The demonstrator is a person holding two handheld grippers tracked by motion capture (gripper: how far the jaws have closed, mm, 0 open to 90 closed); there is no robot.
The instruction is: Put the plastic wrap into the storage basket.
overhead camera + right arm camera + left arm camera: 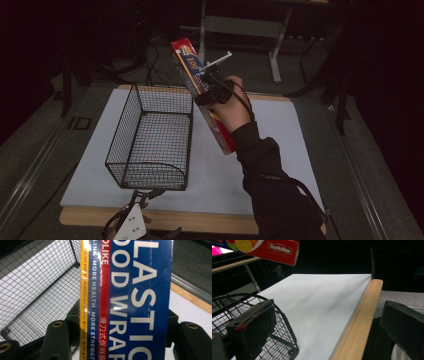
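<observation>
A long plastic wrap box [200,87], red and blue with white lettering, hangs tilted in the air over the table, right of the black wire basket [150,137]. My right gripper [212,92] is shut on the plastic wrap box [127,300] around its middle, and the jaws flank it on both sides. The box's red end [269,250] shows at the top left of the left gripper view. My left gripper [145,197] rests at the table's front edge, just in front of the basket [262,340]. Its jaws stand wide apart with nothing between them.
A white mat [270,150] covers the wooden table [200,220], with open surface right of the basket. Behind the table stand a metal frame [245,27] and cables on a dark floor.
</observation>
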